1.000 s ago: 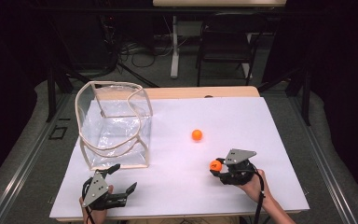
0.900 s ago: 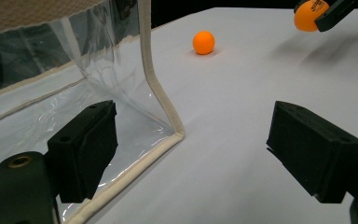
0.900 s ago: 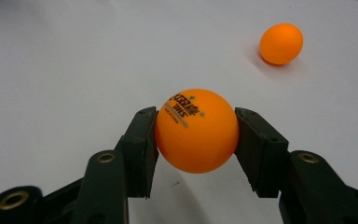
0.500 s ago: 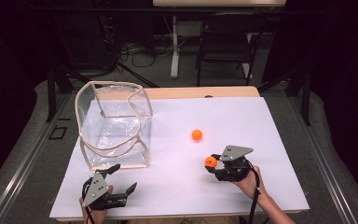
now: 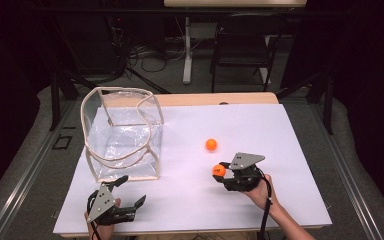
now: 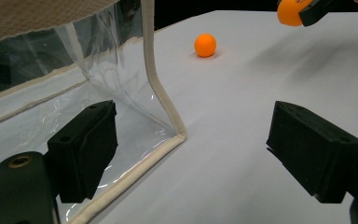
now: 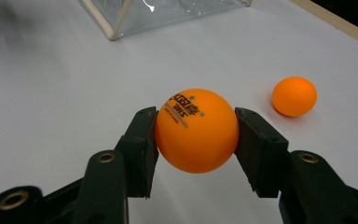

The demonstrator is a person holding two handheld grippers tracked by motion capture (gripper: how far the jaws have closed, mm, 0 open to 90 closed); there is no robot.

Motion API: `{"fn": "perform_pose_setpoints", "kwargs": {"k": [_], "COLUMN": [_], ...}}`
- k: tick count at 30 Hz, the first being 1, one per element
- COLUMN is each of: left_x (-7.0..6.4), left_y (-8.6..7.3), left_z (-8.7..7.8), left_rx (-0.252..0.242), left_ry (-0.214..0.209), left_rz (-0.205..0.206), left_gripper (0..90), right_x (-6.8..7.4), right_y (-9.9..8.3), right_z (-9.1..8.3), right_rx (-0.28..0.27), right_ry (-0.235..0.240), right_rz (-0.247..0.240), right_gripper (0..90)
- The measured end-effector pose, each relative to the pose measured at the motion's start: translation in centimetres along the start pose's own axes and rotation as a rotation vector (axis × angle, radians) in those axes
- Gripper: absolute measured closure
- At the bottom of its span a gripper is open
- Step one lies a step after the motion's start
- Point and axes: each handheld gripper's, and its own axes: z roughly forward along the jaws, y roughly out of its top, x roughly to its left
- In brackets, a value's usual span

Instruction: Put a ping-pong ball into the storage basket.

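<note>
the white table carries a clear bag with a cream rim at its left. the left gripper sits near the front edge, jaws spread wide and empty, just short of the bag's corner. the right gripper pinches an orange ball squarely between both pads, lifted off the table. a second orange ball lies loose just beyond it.

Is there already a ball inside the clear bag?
No, the clear bag holds nothing; one ball lies on the table, the other ball sits in the right gripper.
</note>
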Motion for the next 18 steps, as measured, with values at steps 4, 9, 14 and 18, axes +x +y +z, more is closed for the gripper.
{"fn": "perform_pose_setpoints", "kwargs": {"k": [4,9,14,18], "left_x": [0.0,0.0,-0.1,-0.1], "left_y": [0.0,0.0,0.0,0.0], "left_z": [0.0,0.0,0.0,-0.1], "left_rx": [0.001,0.0,0.002,-0.002], "left_ry": [-0.001,0.002,-0.002,0.002], "left_rz": [-0.002,0.001,0.001,0.002], "left_gripper": [15.7,15.6,15.7,15.6], "right_x": [0.1,0.2,0.2,0.4], "right_y": [0.2,0.6,1.1,1.7], "right_z": [0.2,0.4,0.6,0.8], "right_rx": [-0.005,-0.015,-0.034,-0.047], "right_ry": [0.003,0.01,0.012,0.019], "right_rz": [-0.004,-0.007,-0.012,-0.013], "right_gripper": [51.2,51.2,51.2,51.2]}}
